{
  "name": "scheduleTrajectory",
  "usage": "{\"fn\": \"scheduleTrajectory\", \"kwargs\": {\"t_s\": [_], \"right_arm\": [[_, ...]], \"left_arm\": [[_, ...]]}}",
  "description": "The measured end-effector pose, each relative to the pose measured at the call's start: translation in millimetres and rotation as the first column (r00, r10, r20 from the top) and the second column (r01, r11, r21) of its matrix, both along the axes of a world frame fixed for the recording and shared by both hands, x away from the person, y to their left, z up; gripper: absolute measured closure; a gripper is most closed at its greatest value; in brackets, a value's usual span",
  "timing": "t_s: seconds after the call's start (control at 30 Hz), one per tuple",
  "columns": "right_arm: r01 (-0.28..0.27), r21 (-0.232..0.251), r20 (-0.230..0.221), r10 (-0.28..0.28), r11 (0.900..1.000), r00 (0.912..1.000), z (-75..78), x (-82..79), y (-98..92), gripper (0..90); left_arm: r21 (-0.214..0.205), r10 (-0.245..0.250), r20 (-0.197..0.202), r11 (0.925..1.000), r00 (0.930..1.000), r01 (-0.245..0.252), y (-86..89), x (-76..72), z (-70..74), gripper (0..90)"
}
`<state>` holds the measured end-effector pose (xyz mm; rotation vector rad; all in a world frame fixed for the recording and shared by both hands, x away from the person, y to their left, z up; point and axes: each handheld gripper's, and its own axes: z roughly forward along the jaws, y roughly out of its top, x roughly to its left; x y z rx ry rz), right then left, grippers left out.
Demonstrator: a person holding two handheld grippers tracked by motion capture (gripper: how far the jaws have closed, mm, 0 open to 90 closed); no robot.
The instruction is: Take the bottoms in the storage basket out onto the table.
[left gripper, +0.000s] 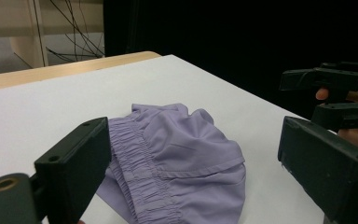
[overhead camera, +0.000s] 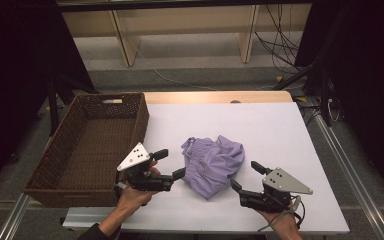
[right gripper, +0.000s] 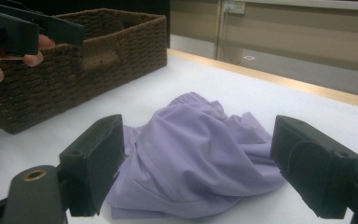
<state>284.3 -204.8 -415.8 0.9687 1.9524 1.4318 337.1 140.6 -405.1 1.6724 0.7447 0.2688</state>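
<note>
A crumpled lilac garment (overhead camera: 212, 165) with an elastic waistband lies on the white table (overhead camera: 260, 125), between my two grippers. My left gripper (overhead camera: 170, 164) stands open just left of it, jaws pointing at the cloth without touching it. In the left gripper view the garment (left gripper: 177, 163) lies ahead of the wide-apart jaws of the left gripper (left gripper: 193, 172). My right gripper (overhead camera: 246, 176) is open too, a little right of the cloth. In the right gripper view the garment (right gripper: 200, 158) fills the space beyond the spread jaws of the right gripper (right gripper: 212, 170).
A dark brown woven basket (overhead camera: 87, 145) with nothing in it sits at the table's left end; the basket (right gripper: 84, 65) is close behind the left hand. Wooden furniture legs (overhead camera: 122, 40) and cables (overhead camera: 280, 35) lie on the floor beyond the table's far edge.
</note>
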Motion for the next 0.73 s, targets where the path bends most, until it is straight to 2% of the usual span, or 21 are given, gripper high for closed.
{"fn": "scheduleTrajectory", "kwargs": {"t_s": [0.17, 0.73], "right_arm": [[-0.001, -0.001, 0.000, 0.001, 1.0000, 1.0000, -0.1, 0.1, 0.2, 18.6], [-0.001, -0.001, 0.000, 0.001, 1.0000, 1.0000, -0.2, 0.2, 0.1, 18.6]], "left_arm": [[0.015, 0.005, 0.005, 0.9999, 1.0000, -0.005, 0.6, 0.4, -1.7, 9.1], [0.007, 0.017, 0.011, 0.9998, 0.9998, -0.017, 1.1, 0.7, -2.6, 9.0]]}}
